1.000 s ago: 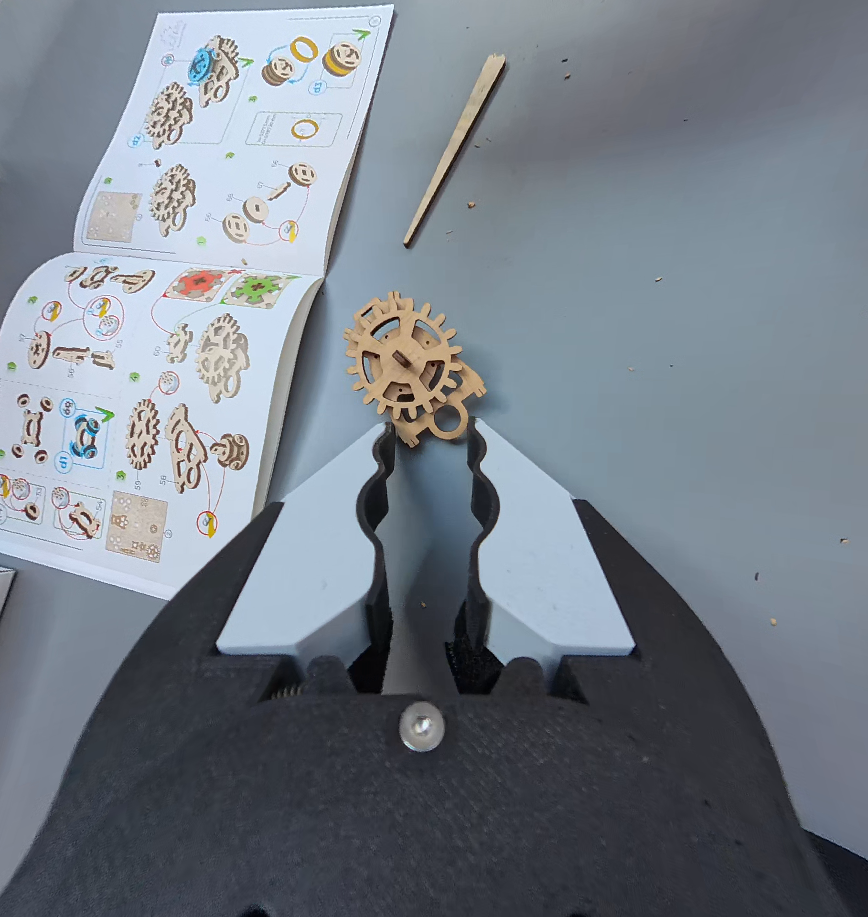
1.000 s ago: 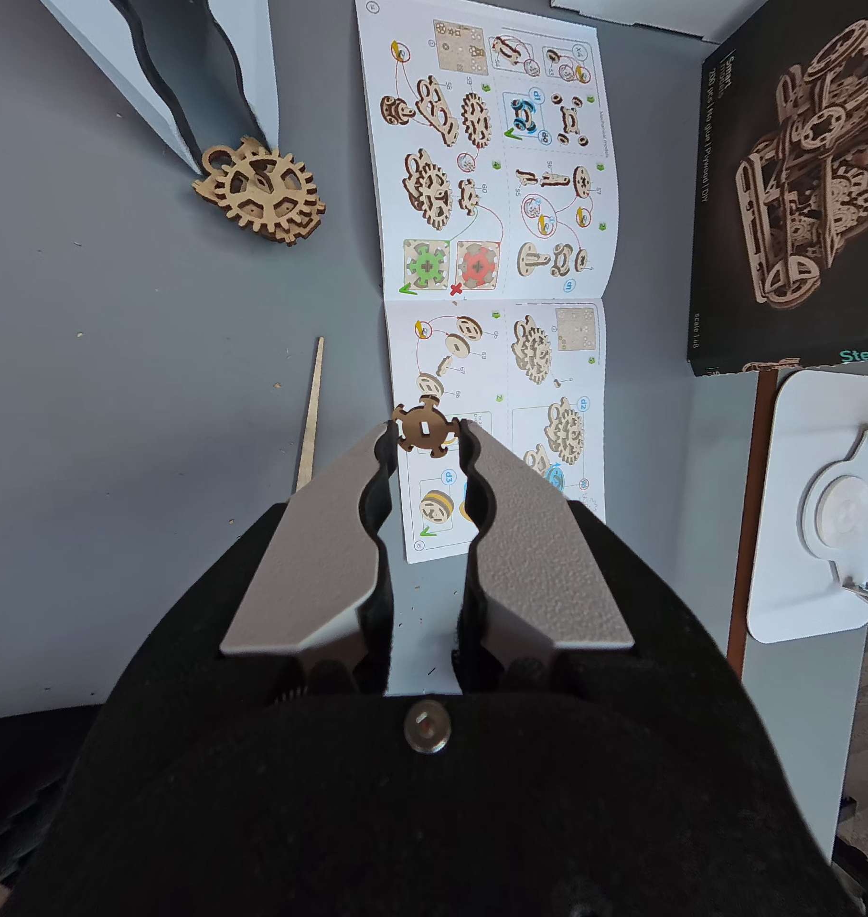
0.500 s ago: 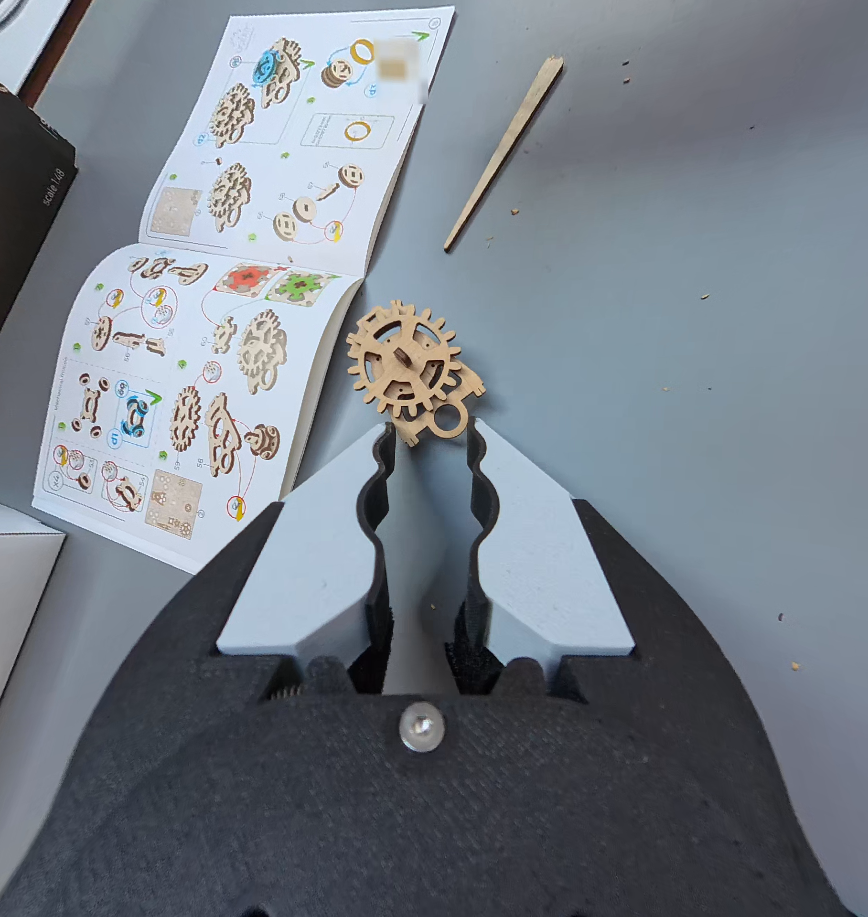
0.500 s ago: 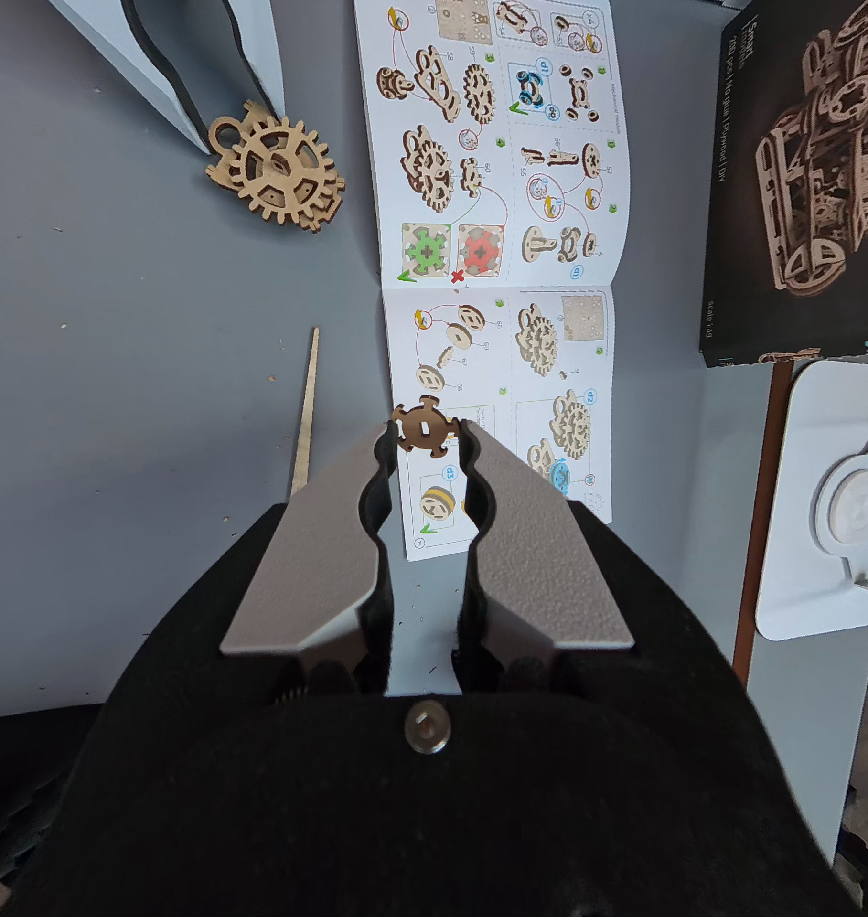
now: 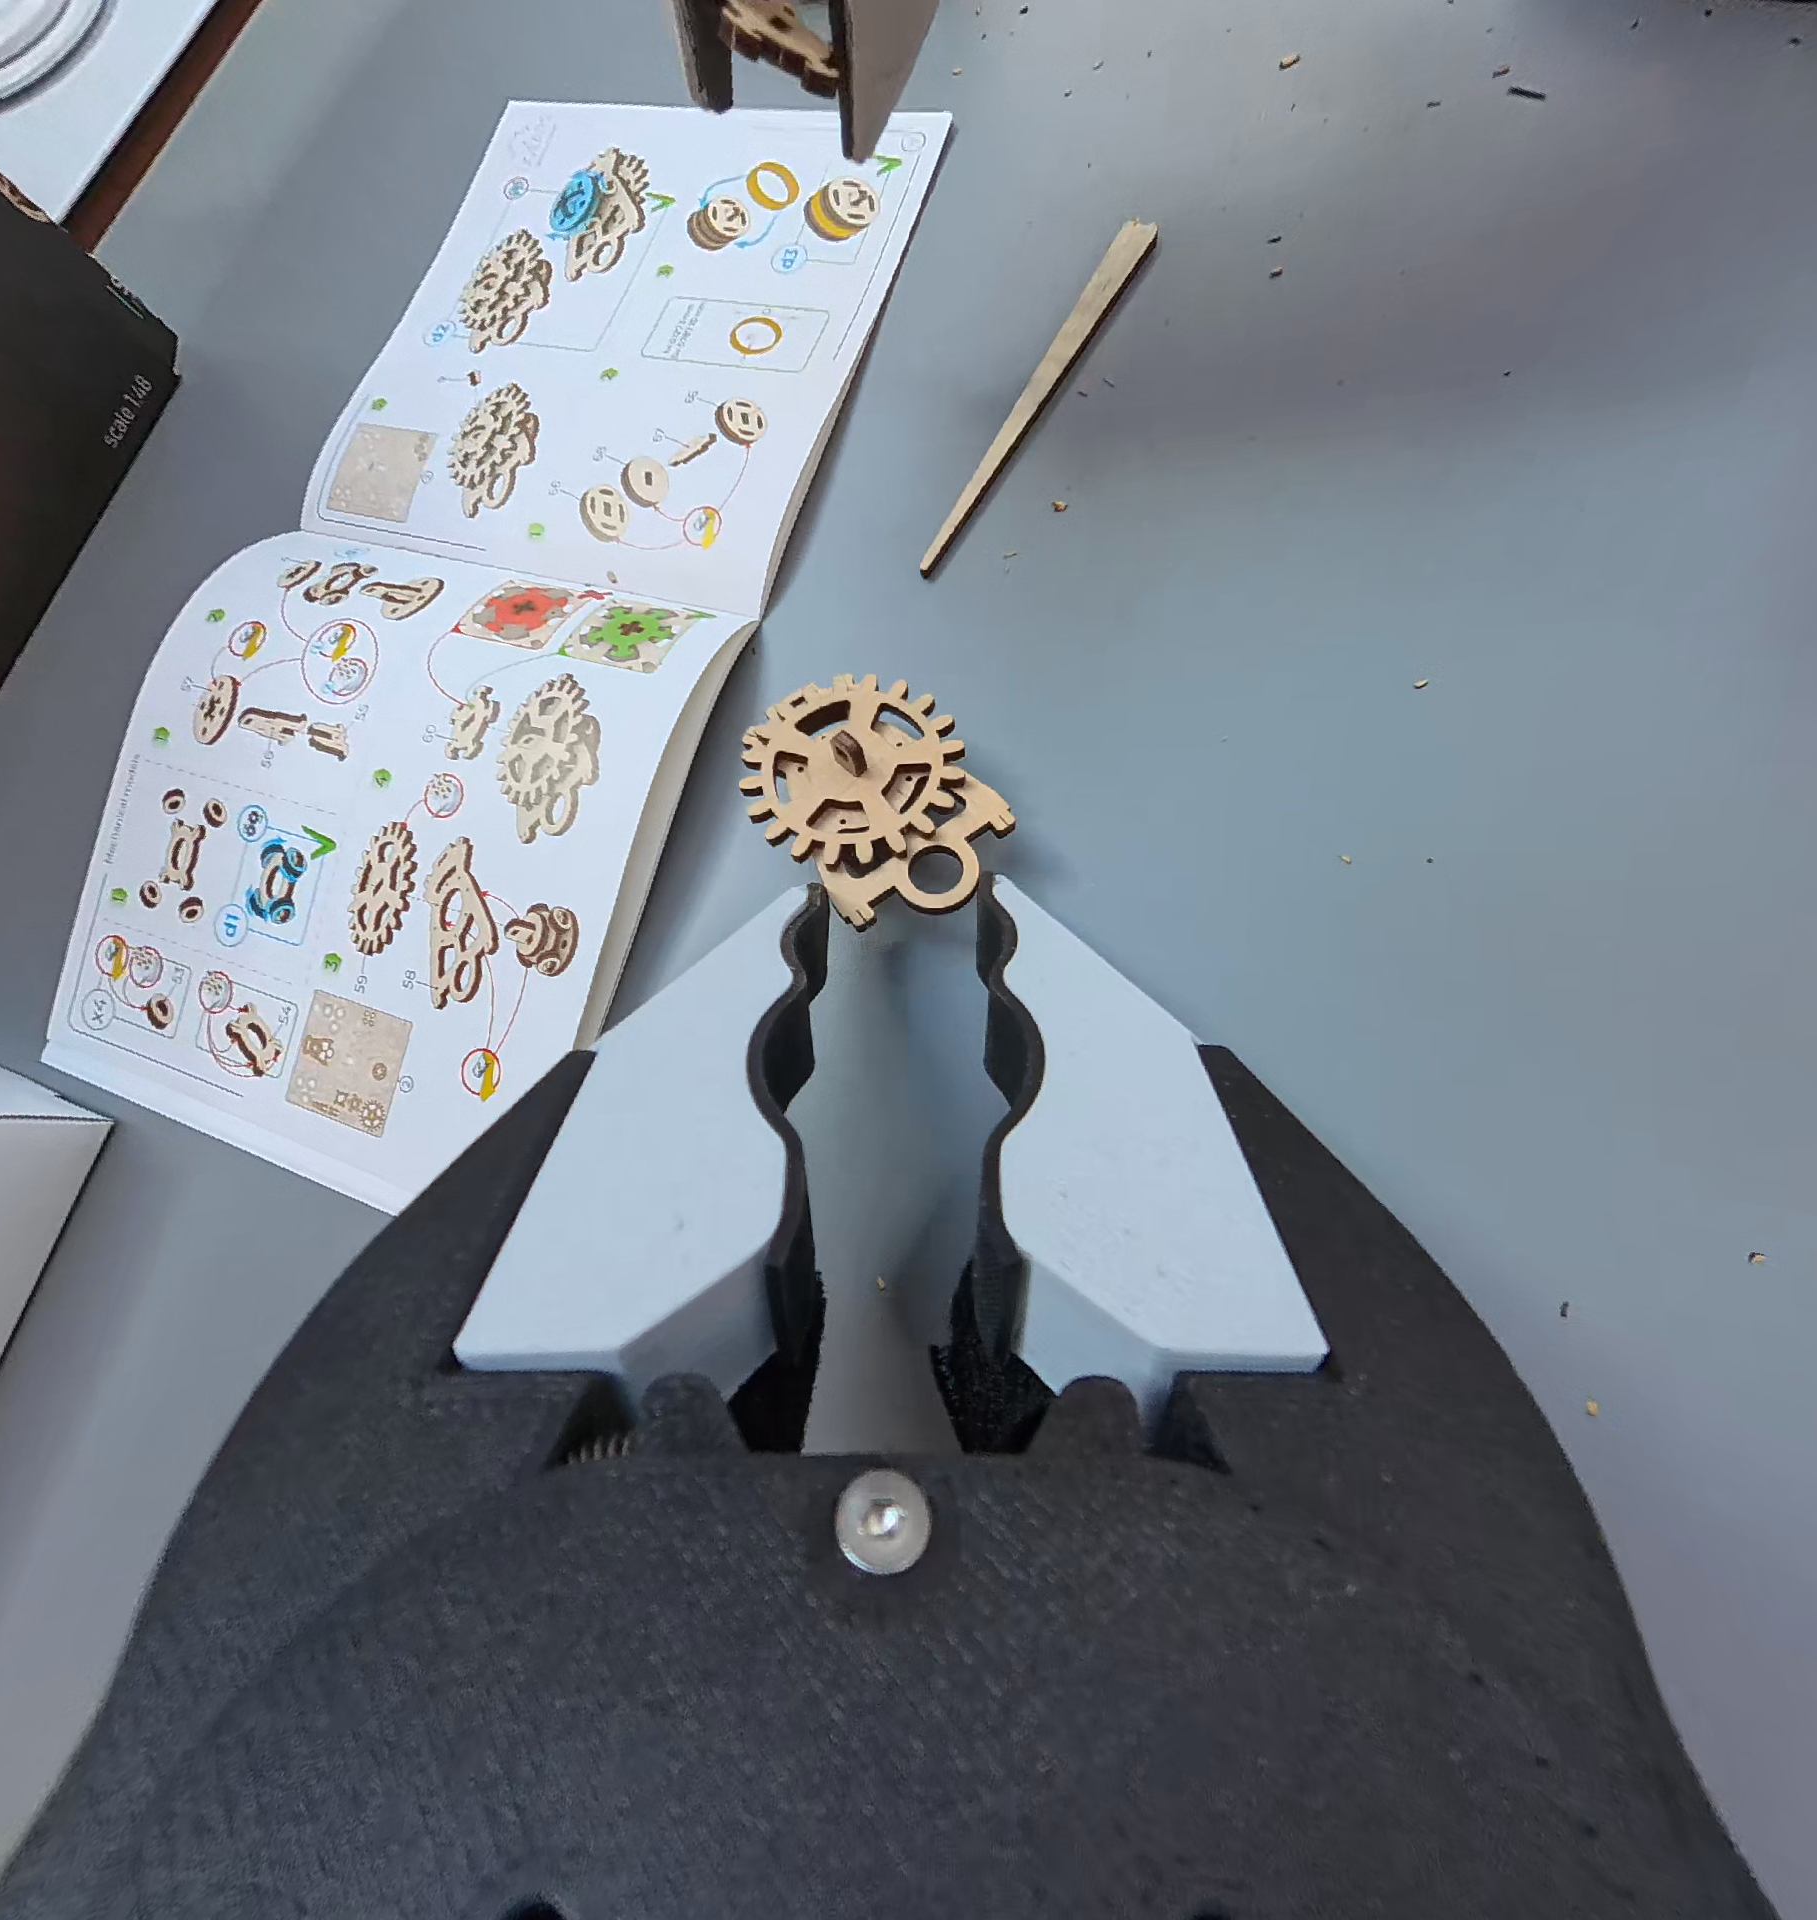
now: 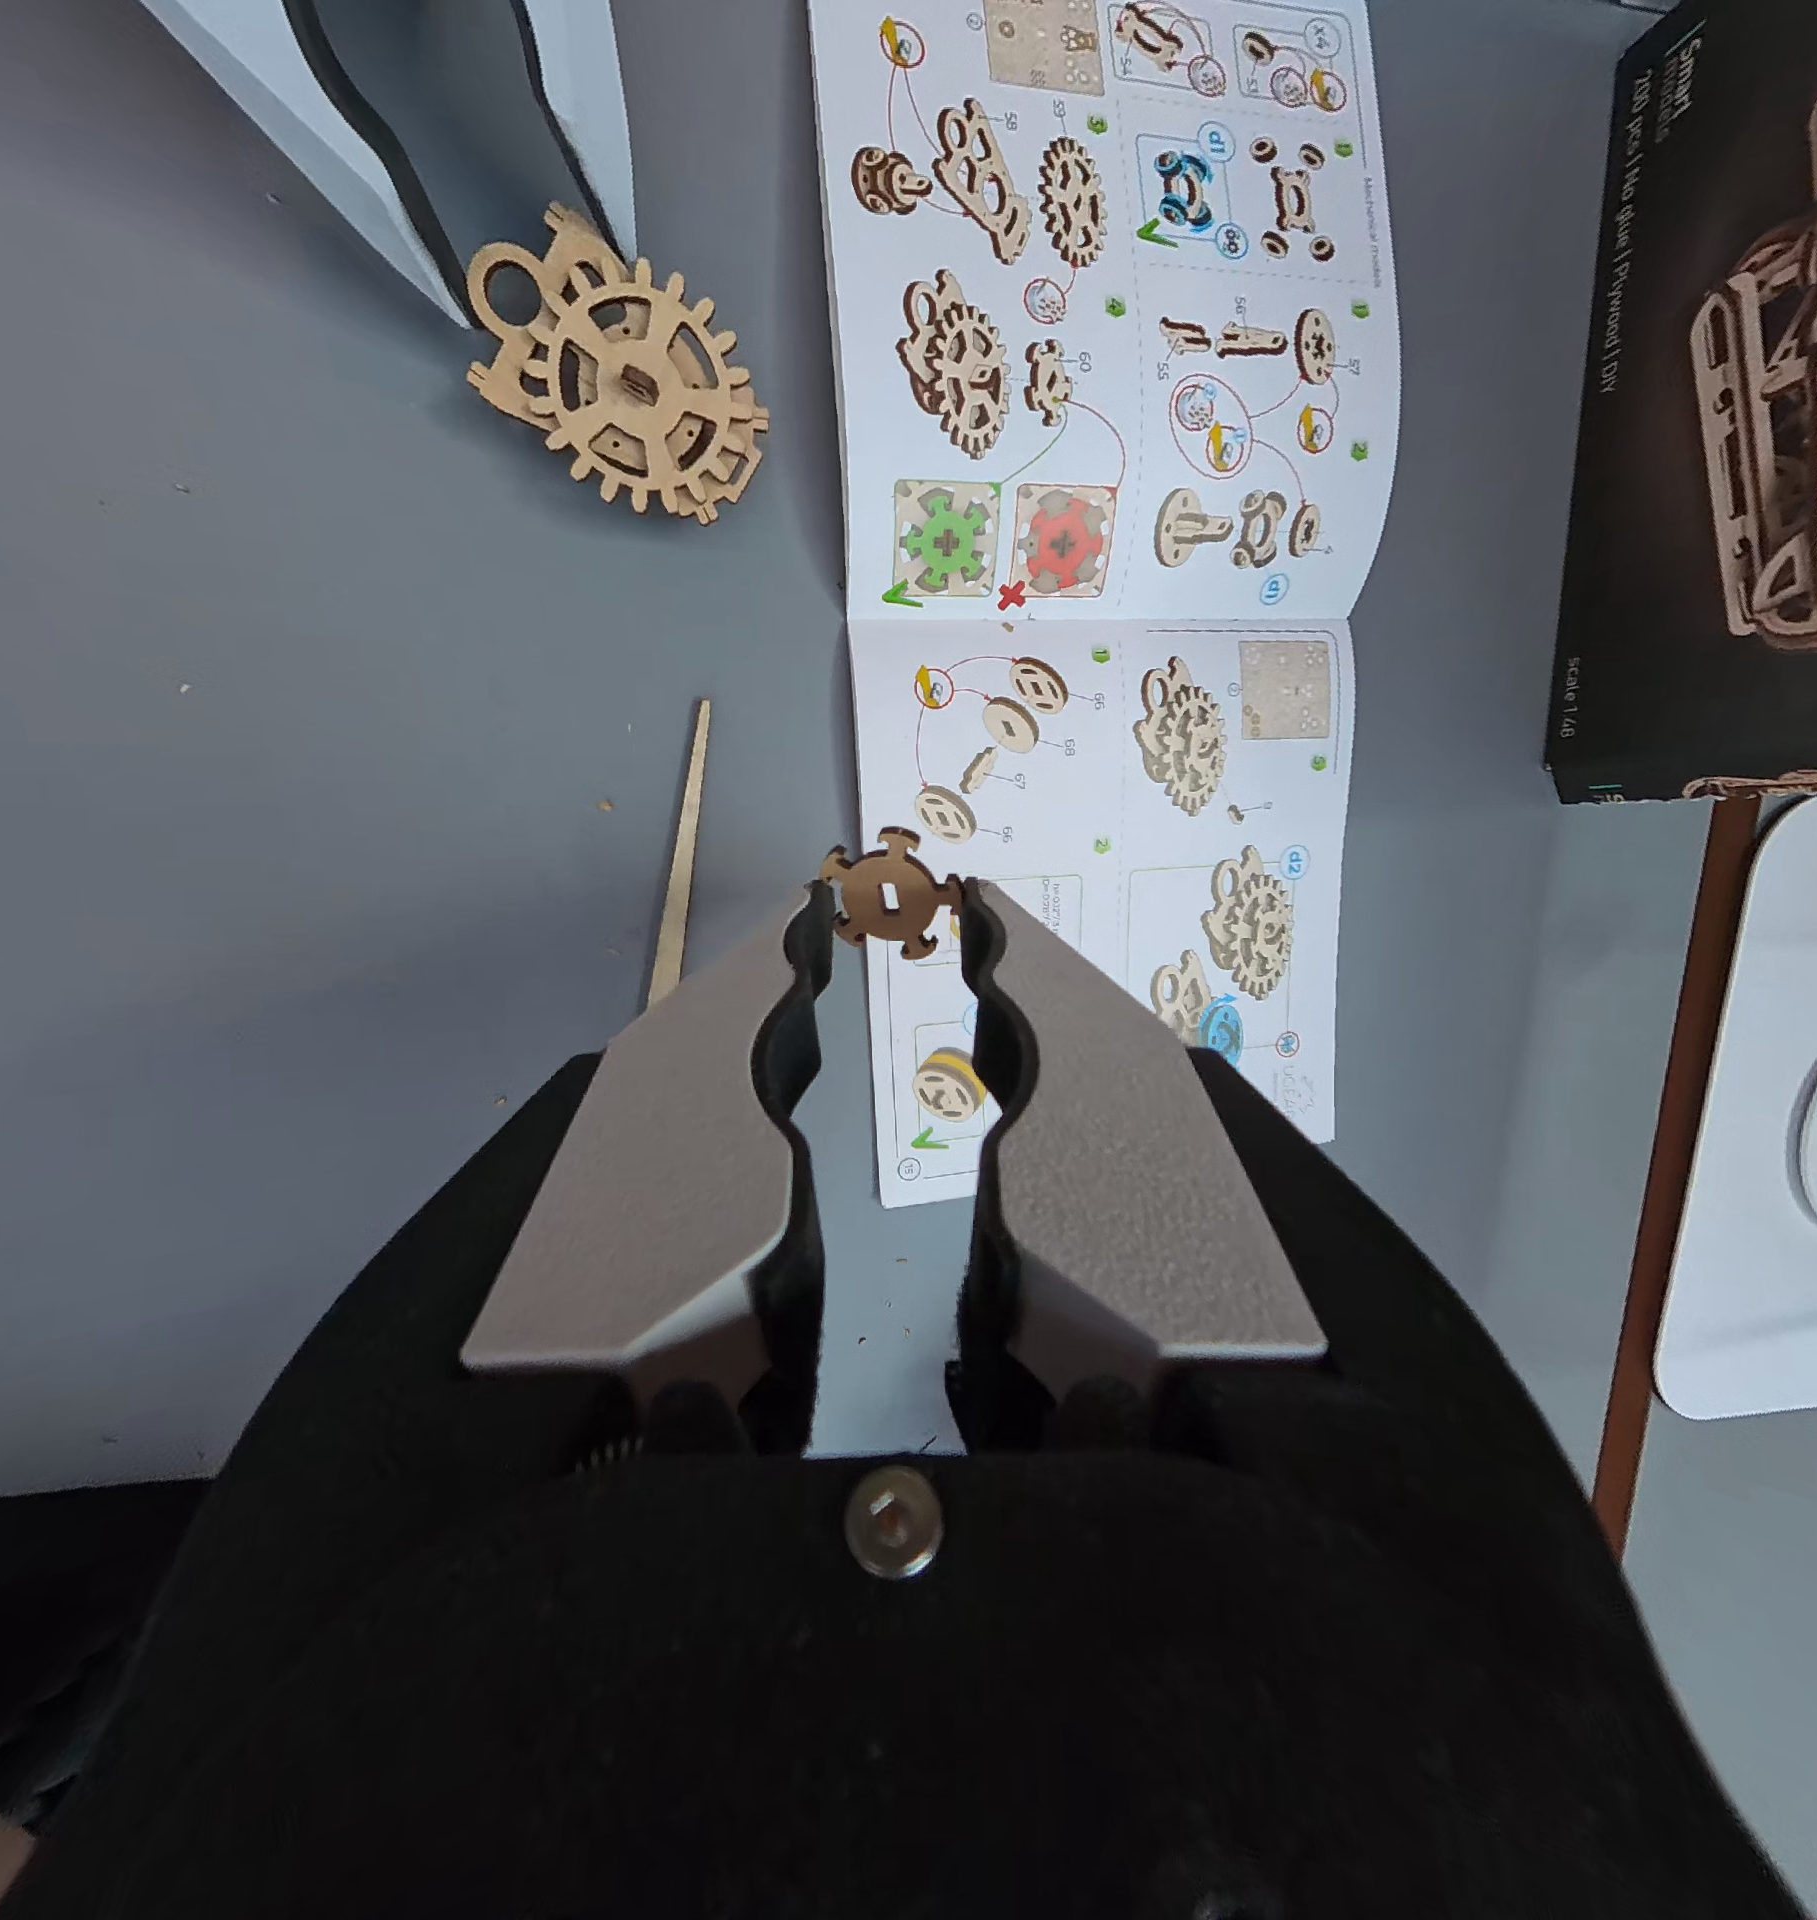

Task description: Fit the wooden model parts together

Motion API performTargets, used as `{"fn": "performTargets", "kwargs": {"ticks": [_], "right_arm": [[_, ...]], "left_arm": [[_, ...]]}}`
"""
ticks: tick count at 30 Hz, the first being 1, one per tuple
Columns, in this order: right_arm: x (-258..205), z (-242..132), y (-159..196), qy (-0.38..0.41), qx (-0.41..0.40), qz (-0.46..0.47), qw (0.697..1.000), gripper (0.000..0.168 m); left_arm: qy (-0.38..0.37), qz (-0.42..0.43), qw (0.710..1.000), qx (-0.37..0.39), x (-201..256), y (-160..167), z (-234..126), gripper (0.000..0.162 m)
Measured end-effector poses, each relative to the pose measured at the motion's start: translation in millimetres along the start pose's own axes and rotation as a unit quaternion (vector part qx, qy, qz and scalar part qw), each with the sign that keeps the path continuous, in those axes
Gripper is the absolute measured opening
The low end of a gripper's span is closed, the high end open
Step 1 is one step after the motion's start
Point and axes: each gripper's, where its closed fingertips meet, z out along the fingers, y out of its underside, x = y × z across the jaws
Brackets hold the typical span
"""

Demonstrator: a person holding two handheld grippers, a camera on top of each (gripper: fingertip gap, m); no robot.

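My left gripper (image 5: 899, 899) is shut on a wooden gear assembly (image 5: 852, 779), a toothed wheel on a plate with a ring tab, held by its lower edge above the grey table. A short peg stands out of the gear's hub. My right gripper (image 6: 891, 902) is shut on a small brown notched wooden disc (image 6: 888, 894) with a slot in its centre. The gear assembly also shows in the right wrist view (image 6: 623, 390), up left of the disc and apart from it. The right gripper with the disc shows at the top of the left wrist view (image 5: 779, 52).
An open instruction booklet (image 5: 530, 582) lies on the grey table (image 5: 1455, 727), left of the gear. A thin pointed wooden stick (image 5: 1039, 395) lies beside it. A dark product box (image 6: 1735, 395) and a white board (image 6: 1777, 1143) sit at the table's side. Wood crumbs are scattered about. The left gripper's tips are roughly 15 cm from the right gripper's. To reach the thin pointed wooden stick (image 5: 1039, 395) in a straight line is about 6 cm for my right fingers, about 12 cm for my left. The right camera catches it too, in the right wrist view (image 6: 667, 913).
The two grippers have come closer together: the gear assembly is larger and lower in the right wrist view, and the right gripper's tips have entered the top of the left wrist view.
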Motion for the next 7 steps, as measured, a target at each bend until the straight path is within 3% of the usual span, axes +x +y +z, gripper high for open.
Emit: {"fn": "performTargets", "kwargs": {"ticks": [7], "right_arm": [[-13,9,-11,-0.008,-0.010,-0.039,0.999,0.023]], "left_arm": [[-0.004,-0.006,1.000,0.008,-3,-2,-2,0.027]]}}
